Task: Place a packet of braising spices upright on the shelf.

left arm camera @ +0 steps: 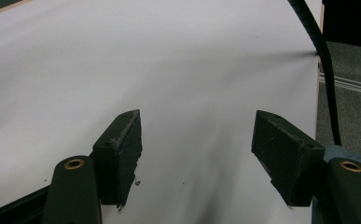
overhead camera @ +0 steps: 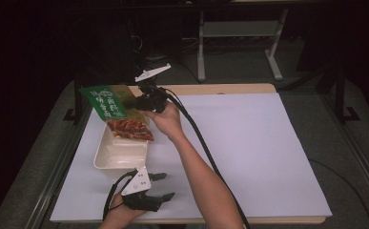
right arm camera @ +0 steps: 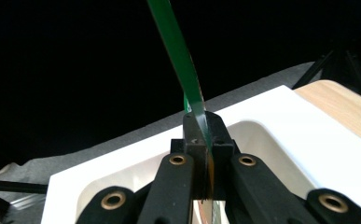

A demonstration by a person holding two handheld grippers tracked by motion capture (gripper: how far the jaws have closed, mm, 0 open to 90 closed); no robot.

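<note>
White table; right claw pinches green, white-lettered packet.

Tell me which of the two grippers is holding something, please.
The right gripper, raised over the white tray: its jaws are shut on the edge of the green bag. The left gripper rests near the table's front edge with its jaws open and empty.
</note>
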